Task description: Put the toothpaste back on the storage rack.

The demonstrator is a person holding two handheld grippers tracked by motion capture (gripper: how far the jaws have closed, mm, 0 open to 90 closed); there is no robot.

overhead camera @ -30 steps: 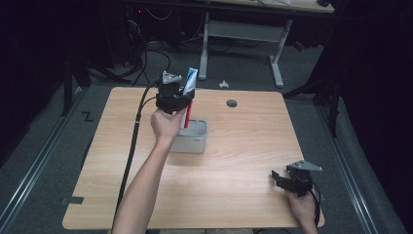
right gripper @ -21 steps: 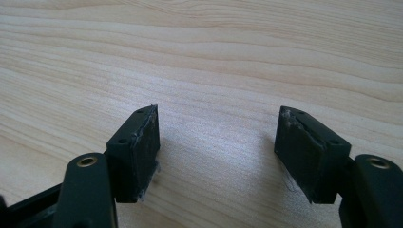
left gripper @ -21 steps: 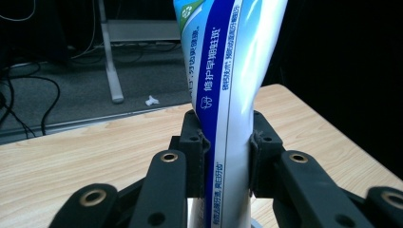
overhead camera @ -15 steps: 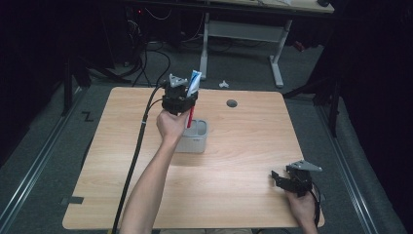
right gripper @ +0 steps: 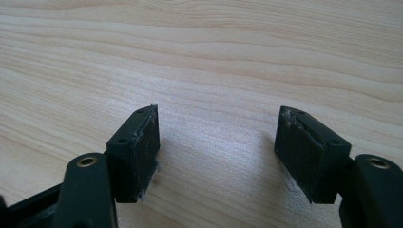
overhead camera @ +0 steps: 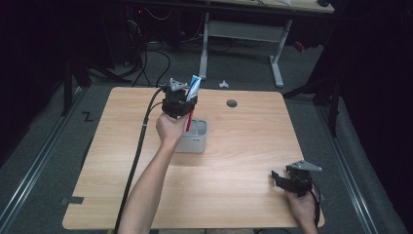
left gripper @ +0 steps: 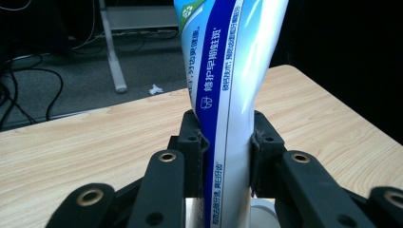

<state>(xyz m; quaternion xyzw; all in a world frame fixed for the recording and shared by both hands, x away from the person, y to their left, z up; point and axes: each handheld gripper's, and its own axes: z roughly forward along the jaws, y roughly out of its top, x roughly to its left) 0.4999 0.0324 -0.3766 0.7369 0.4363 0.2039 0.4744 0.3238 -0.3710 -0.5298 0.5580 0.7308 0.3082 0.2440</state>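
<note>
Right gripper [overhead camera: 287,179] is resting low at the near right corner of the wooden table [overhead camera: 243,161], jaws standing wide with bare wood between them; right hand [overhead camera: 301,207] is partly cut off by the bottom edge. Left gripper [left gripper: 227,142] is clamping a toothpaste tube [left gripper: 228,85], the tube's top cut off in the left gripper view; printed Chinese text is running down its blue stripe, too small to read fully. Tube's red lower end is dipping into the grey two-slot holder [overhead camera: 194,137] at mid-table; since a second ago the left gripper has been shifting nearer and lower over the holder; right gripper is staying put.
</note>
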